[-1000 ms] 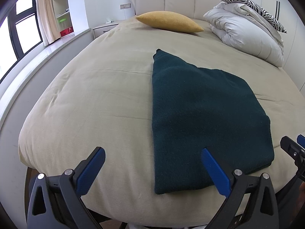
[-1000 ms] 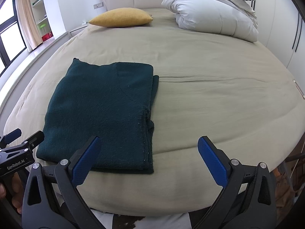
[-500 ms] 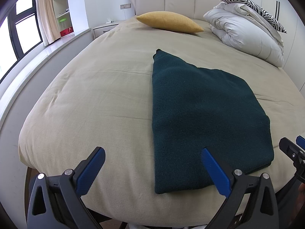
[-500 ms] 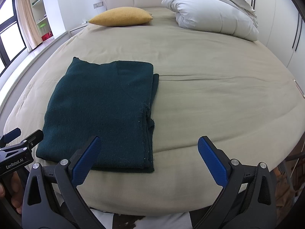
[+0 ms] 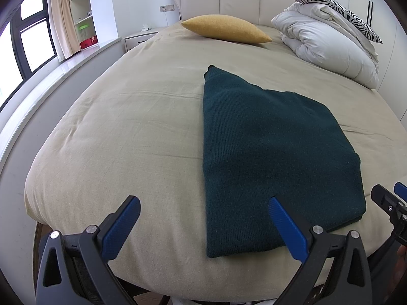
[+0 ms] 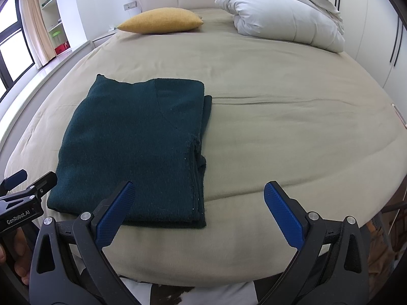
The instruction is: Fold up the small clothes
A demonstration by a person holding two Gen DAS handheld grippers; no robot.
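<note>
A dark green knit sweater (image 5: 274, 152), folded into a flat rectangle with stacked layered edges showing along its right side (image 6: 198, 167), is being displayed near the foot of a beige bed (image 5: 127, 127). The left gripper (image 5: 203, 226) and right gripper (image 6: 198, 211) are being held just short of the near edge, fingers spread wide apart, nothing gripped. A mustard pillow (image 5: 226, 28) and white duvet (image 6: 285, 15) are being kept at the far end.
</note>
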